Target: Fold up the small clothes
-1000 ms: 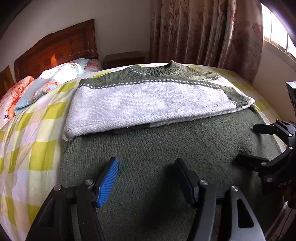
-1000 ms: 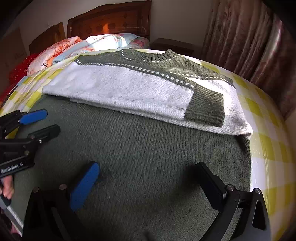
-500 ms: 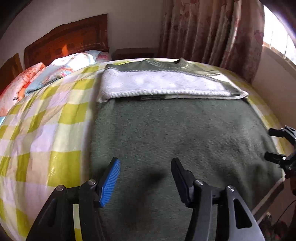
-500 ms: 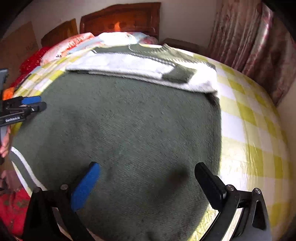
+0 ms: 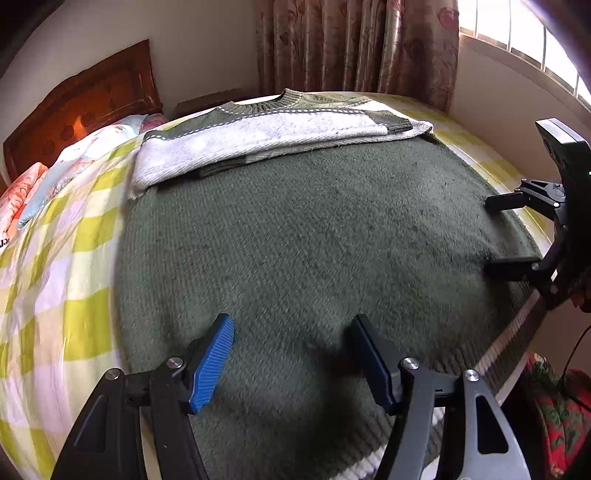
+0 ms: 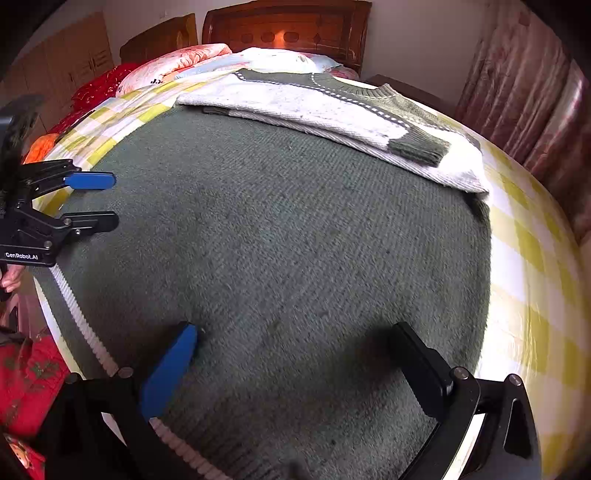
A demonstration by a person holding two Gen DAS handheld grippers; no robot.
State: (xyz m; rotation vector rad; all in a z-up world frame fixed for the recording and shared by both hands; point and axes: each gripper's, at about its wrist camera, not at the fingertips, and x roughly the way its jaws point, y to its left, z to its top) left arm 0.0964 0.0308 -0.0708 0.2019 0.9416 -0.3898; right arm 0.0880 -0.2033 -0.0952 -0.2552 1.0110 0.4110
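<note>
Covering the bed point(image 5: 62, 280): a yellow-and-white checked sheet, slightly rumpled. Carved wooden headboard point(image 6: 288, 31) against a pale wall; flowered pillows point(image 6: 177, 68) heaped below it. Dark nightstand point(image 6: 410, 92) wedged between headboard and patterned curtains point(image 5: 354, 44). Bright barred window point(image 5: 517, 40) at the right of the left wrist view. Red flowered cloth point(image 6: 26, 380) hanging below the near edge of the mattress.

Spread flat across the near half of the bed: a green and white knitted sweater point(image 5: 306, 236), neck toward the headboard, both sleeves folded in over the white chest band, one green cuff point(image 6: 421, 146) lying on top at the curtain side. Green body smooth; ribbed hem with a white stripe draped over the near mattress edge.

Left gripper point(image 5: 291, 354) held low above the hem end of the sweater, near its left side. Jaws spread moderately apart, just widened a little, nothing between them, blue pads clear of the knit. Seen from the right wrist view point(image 6: 92, 201) at the sweater's left edge, likewise released.

Right gripper point(image 6: 295, 365) held above the hem end toward the right side. Jaws spread wide, gripping nothing, pads clear of the fabric. Part of a hand point(image 6: 11, 275) glimpsed under the left gripper's body.
</note>
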